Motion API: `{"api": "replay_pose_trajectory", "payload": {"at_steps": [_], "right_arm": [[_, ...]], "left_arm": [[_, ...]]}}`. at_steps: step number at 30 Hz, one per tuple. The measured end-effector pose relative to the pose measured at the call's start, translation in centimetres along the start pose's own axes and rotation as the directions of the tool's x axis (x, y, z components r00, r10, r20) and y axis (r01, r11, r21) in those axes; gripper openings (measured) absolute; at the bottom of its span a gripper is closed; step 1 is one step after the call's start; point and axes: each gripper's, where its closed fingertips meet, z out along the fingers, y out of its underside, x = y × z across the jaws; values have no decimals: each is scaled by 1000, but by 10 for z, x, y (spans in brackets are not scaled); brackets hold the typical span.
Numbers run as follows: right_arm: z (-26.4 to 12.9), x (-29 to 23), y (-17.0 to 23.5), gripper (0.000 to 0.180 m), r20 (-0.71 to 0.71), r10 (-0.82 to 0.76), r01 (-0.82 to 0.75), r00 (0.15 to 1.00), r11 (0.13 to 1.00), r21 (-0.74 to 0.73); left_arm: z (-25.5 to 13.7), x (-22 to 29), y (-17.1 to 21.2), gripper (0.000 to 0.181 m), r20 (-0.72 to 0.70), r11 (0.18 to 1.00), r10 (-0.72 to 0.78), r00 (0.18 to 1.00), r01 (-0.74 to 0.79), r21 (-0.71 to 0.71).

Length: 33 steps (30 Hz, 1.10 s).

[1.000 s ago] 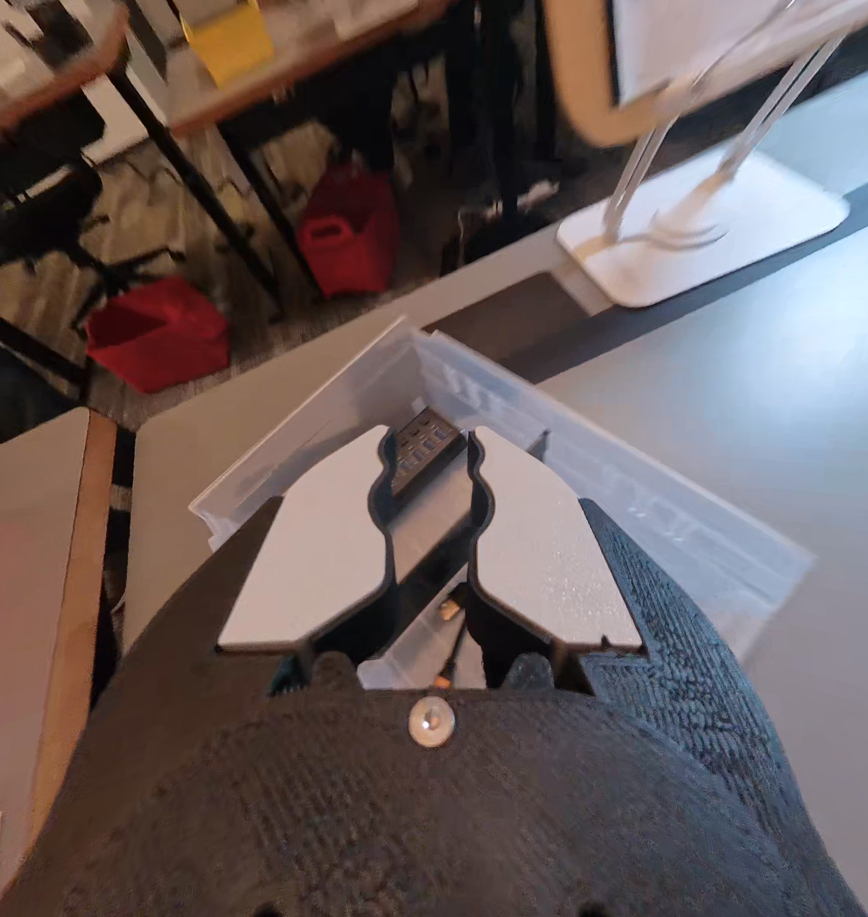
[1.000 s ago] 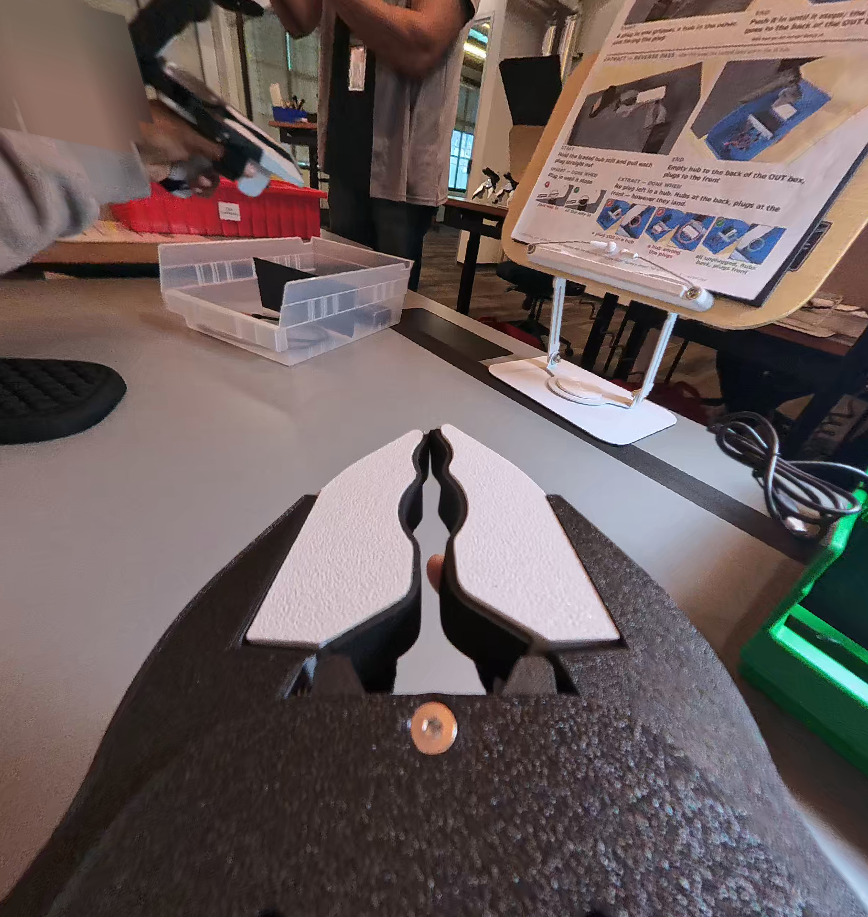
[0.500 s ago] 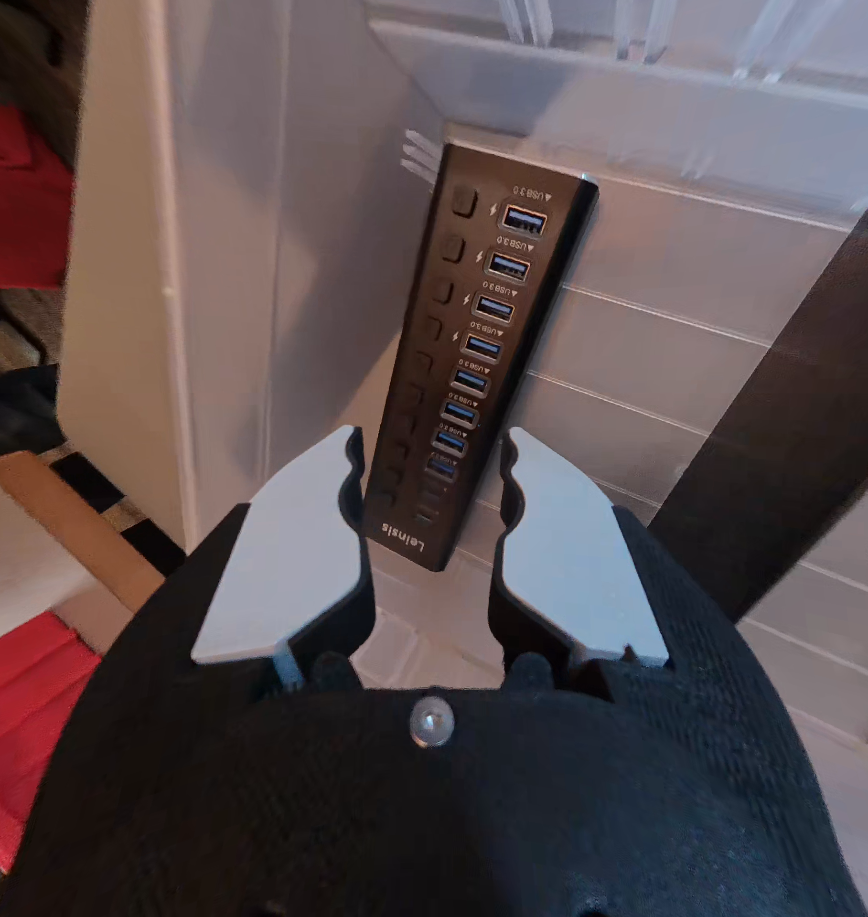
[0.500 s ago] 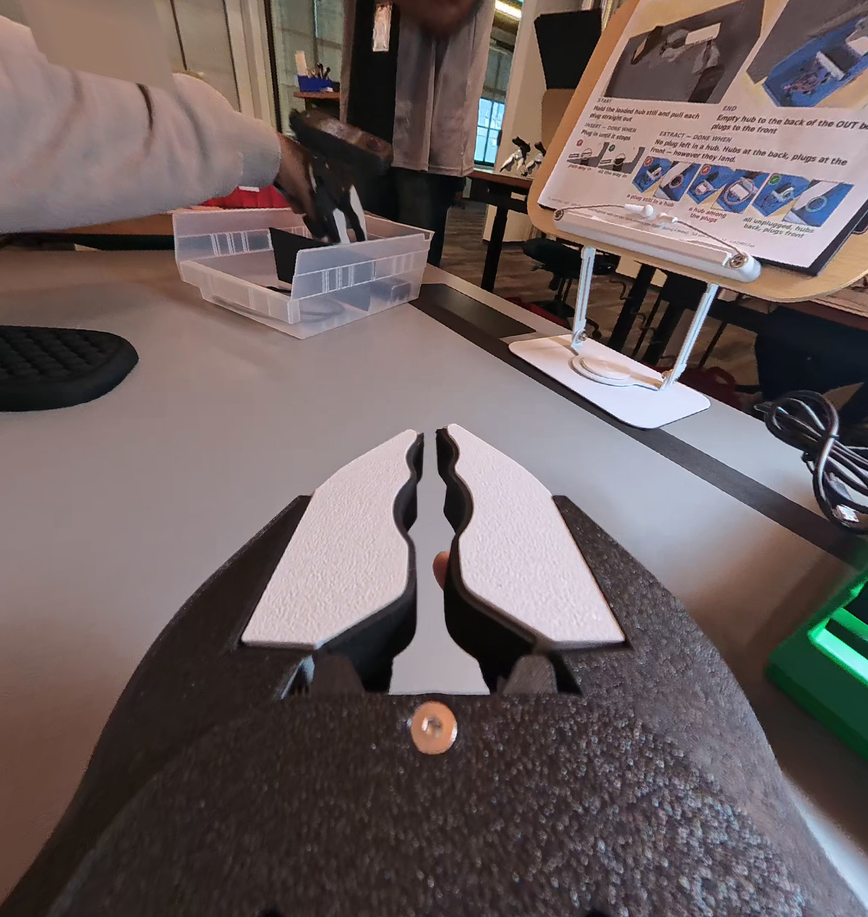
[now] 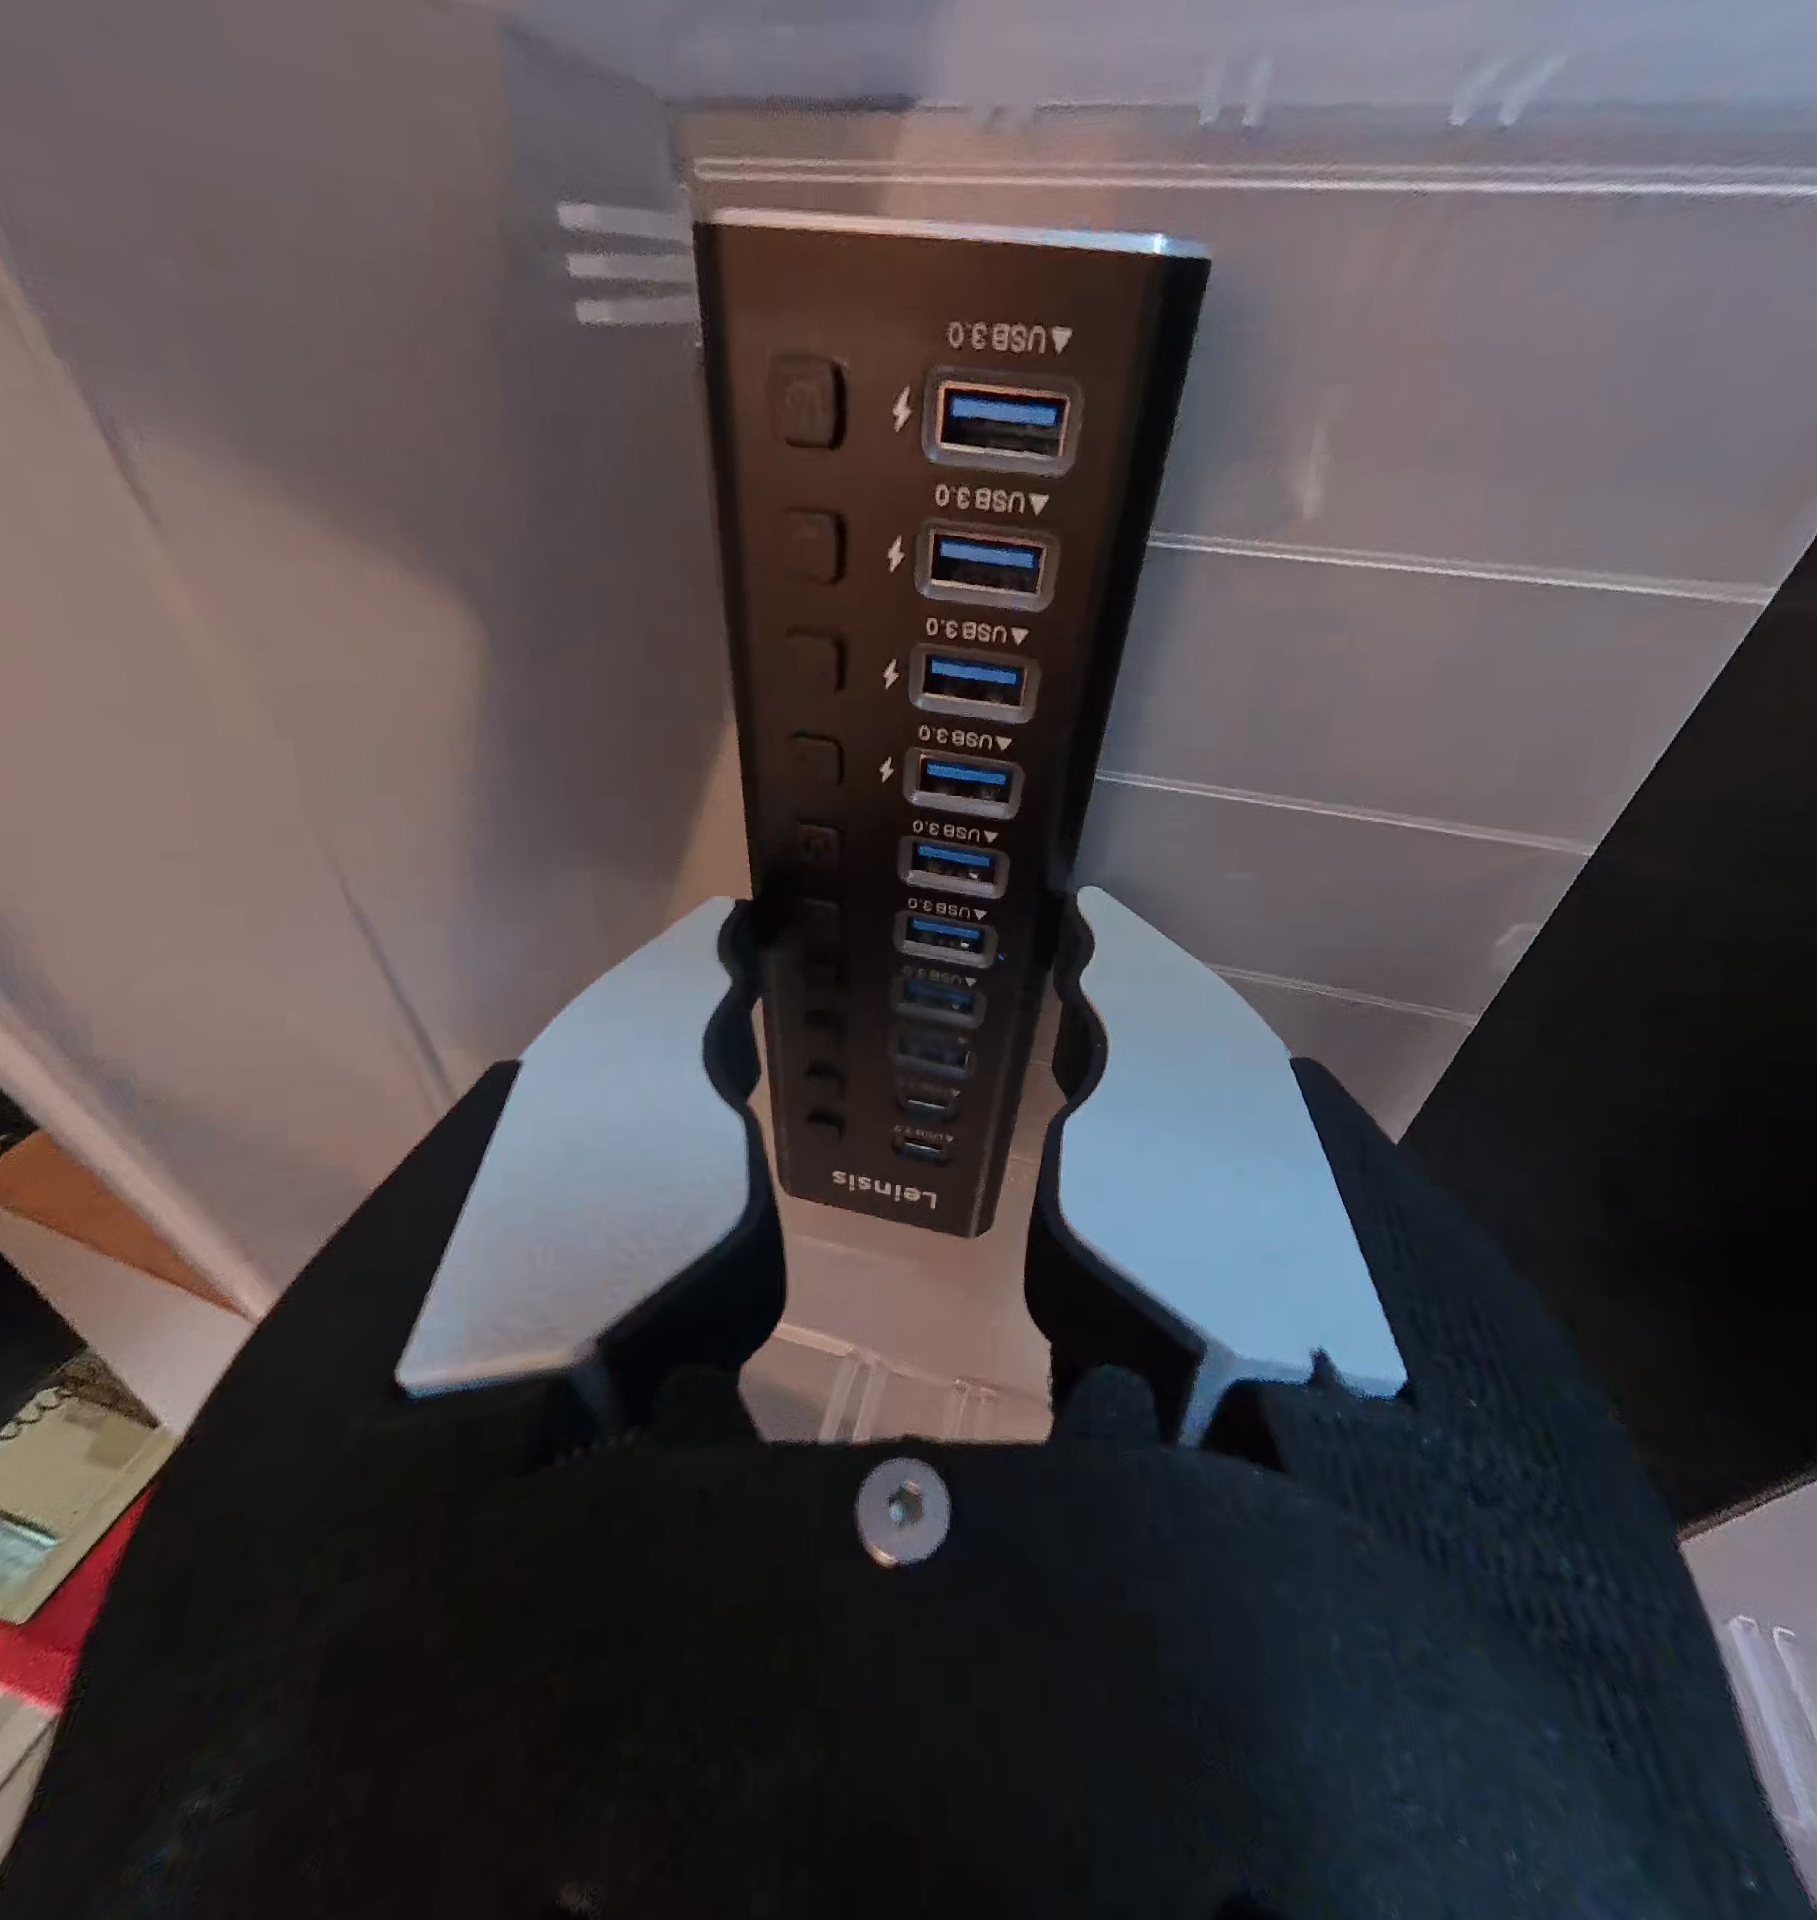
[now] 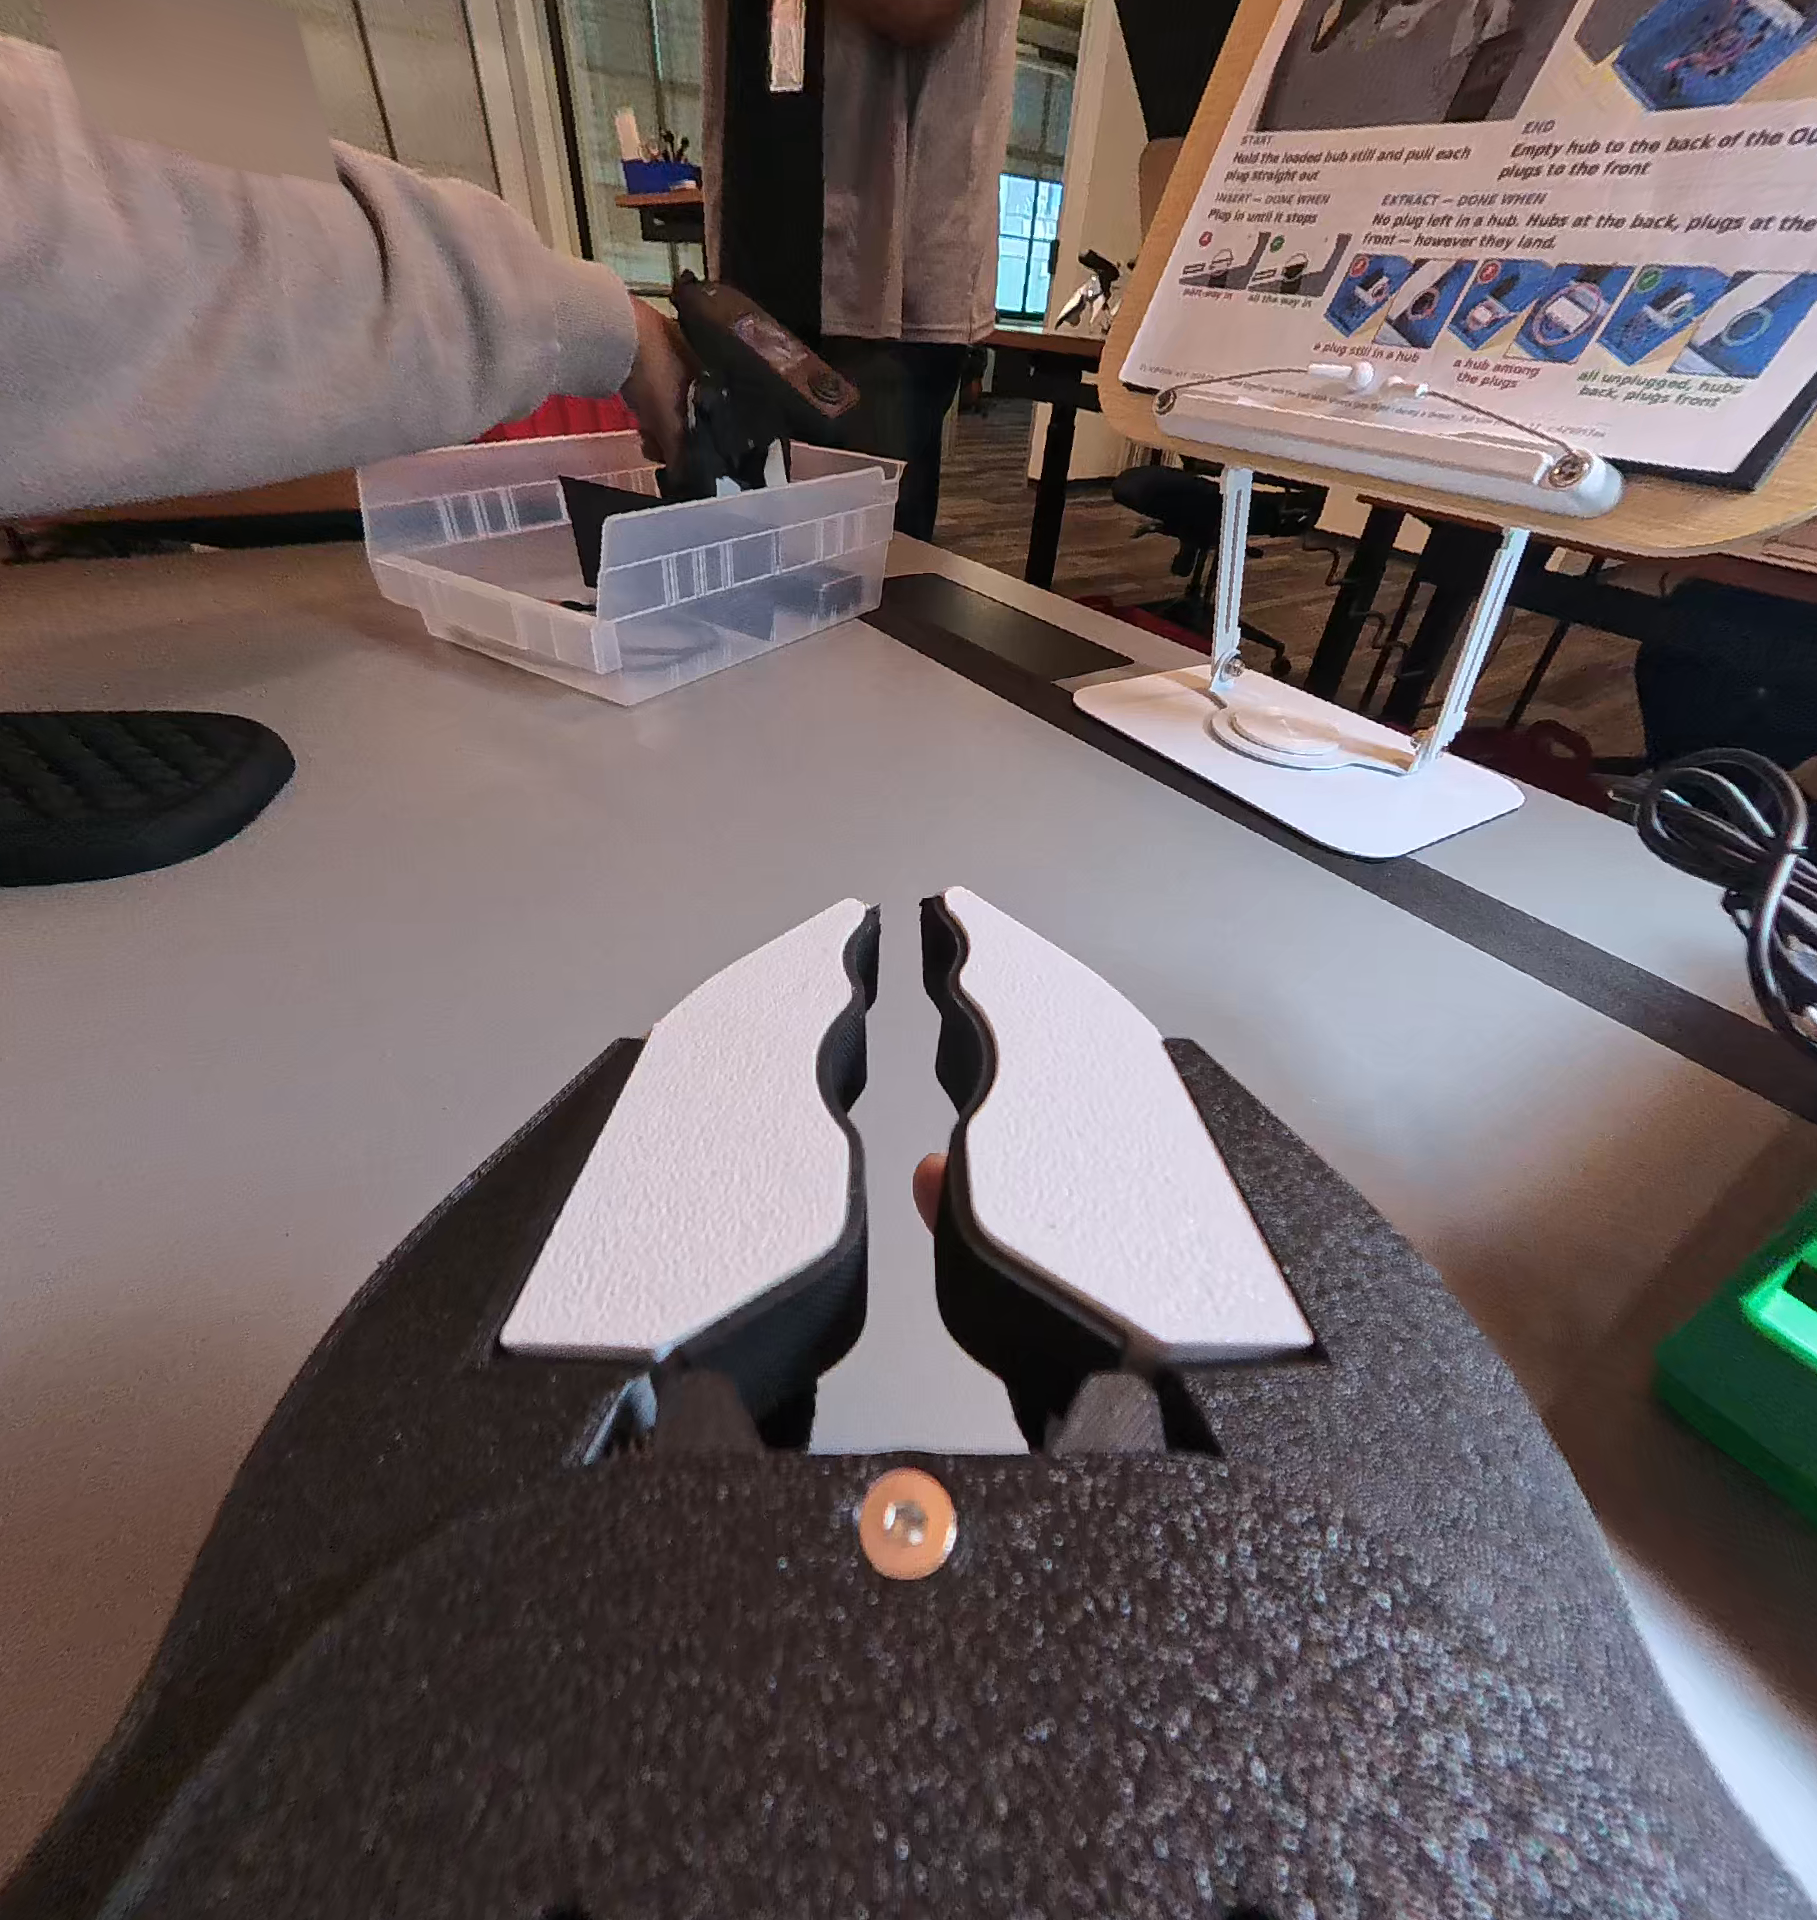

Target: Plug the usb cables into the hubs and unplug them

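Observation:
A black USB hub (image 5: pixel 945 623) with a row of blue ports, all empty, lies in a clear plastic bin (image 5: pixel 1403 675). My left gripper (image 5: pixel 904 914) reaches into the bin, and its two fingertips press the long sides of the hub's near half. In the right wrist view, the left gripper (image 6: pixel 738 447) is down inside the bin (image 6: pixel 675 592) at the far left of the table. My right gripper (image 6: pixel 901 909) hovers over the grey table, empty, with its jaws nearly together and only a thin slit between them. A coiled black USB cable (image 6: pixel 1766 883) lies at the right.
A black divider (image 5: pixel 1662 1039) stands in the bin right of the hub. A white stand with an instruction board (image 6: pixel 1299 758) is at the table's far edge. A green box (image 6: pixel 1797 1351) is at the right and a black pad (image 6: pixel 93 790) at the left. A person (image 6: pixel 883 208) stands behind the bin. One gripper's finger ends stand about 60 cm off the other's.
My left gripper has gone down into the bin, opened, lined up with the hub and closed in on its sides. My right gripper stayed over the table, and its slit widened slightly.

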Motion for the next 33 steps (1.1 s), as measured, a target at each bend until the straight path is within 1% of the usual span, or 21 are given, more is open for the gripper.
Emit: {"api": "replay_pose_trajectory", "payload": {"at_steps": [2,4,6,8,10,12,15,17,18,21,23,24,26,27,28,29,31,32,33], "right_arm": [[0,-1,-1,8,2,-8,8,1000,1000,-4],[-2,-4,-3,8,2,-22,22,1000,1000,1],[-4,-5,-4,8,-3,-41,41,999,999,2],[-7,-7,-5,7,1,-44,44,999,999,7],[-9,-9,-6,7,9,-48,48,999,999,12],[-10,-11,-8,7,19,-58,58,998,998,17],[-10,-18,-11,8,40,-68,67,997,997,26],[-9,-25,-14,9,56,-74,72,996,997,33],[-7,-28,-14,10,67,-77,75,995,997,28],[2,-43,-11,22,112,-79,81,991,997,-17],[11,-57,-9,34,146,-71,78,987,996,-44],[17,-66,-10,42,164,-73,83,984,995,-55],[29,-84,-12,61,205,-97,116,974,990,-84],[35,-94,-12,71,229,-109,137,967,985,-108],[41,-104,-13,78,253,-120,156,960,979,-128],[47,-113,-14,81,275,-129,171,953,976,-134],[56,-128,-13,78,318,-150,198,936,972,-124],[57,-138,-7,64,356,-171,229,919,965,-127],[59,-142,-2,64,342,-188,244,921,961,-129]], "left_arm": [[-2,4,-2,57,8,1000,15,1000,-15,12],[-7,7,-6,56,20,998,10,1000,-11,63],[-23,9,-11,56,29,990,-24,999,20,139],[-50,8,-13,56,51,974,-52,997,40,221],[-84,9,-15,56,78,942,-87,993,56,332],[-123,14,-19,56,95,887,-121,988,65,458],[-182,40,-34,56,127,779,-125,984,18,627],[-222,74,-55,56,127,660,-103,987,-28,751],[-242,97,-68,56,121,585,-80,989,-52,809],[-292,185,-115,56,86,320,17,996,-87,943],[-311,250,-148,56,47,154,83,995,-60,986],[-318,282,-164,56,15,85,117,993,-25,996],[-325,338,-196,56,-62,-19,199,978,67,998],[-328,362,-209,56,-89,-55,253,963,106,993],[-328,384,-221,56,-114,-71,311,943,142,987],[-326,402,-231,56,-137,-70,358,923,173,982],[-317,430,-244,56,-147,-37,425,893,179,983],[-312,437,-247,56,-126,-21,426,896,150,989],[-307,441,-247,56,-105,-13,423,900,122,992]]}}
